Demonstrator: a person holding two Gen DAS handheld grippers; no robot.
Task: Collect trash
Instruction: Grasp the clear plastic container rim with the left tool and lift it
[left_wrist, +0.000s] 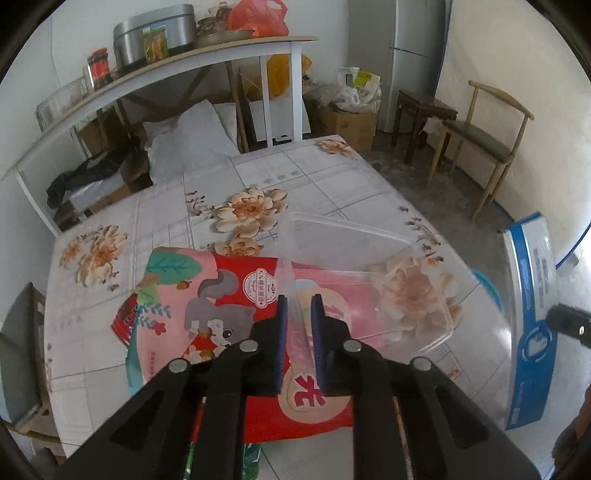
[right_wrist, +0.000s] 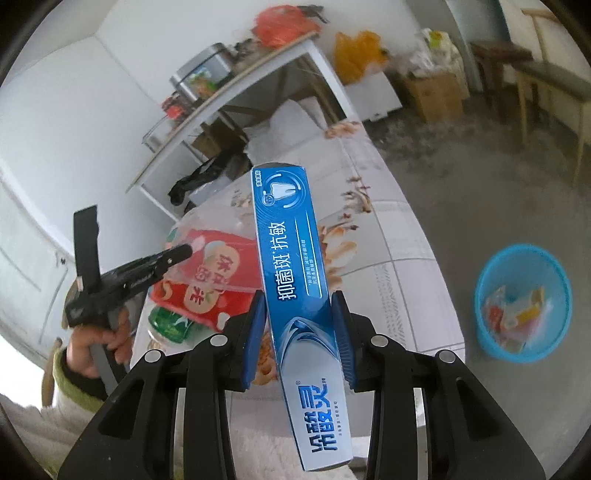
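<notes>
Beside tabletop (right_wrist: 406, 258): toothpaste box (right_wrist: 295, 273) clamped in right claw (right_wrist: 298, 332), clear plastic container (left_wrist: 354, 280) pinched in left claw (left_wrist: 298, 332); blue bin (right_wrist: 484, 332) part-filled, snack bag (left_wrist: 221, 295) left.

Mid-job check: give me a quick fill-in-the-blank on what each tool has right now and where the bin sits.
1. The right tool is shut on a long ____ toothpaste box.
2. The left tool grips the edge of a clear plastic ____.
3. The blue bin stands on the ____, beside the table.
4. A red snack bag lies on the table, partly ____ the clear container.

Missing words: blue; container; floor; under
</notes>
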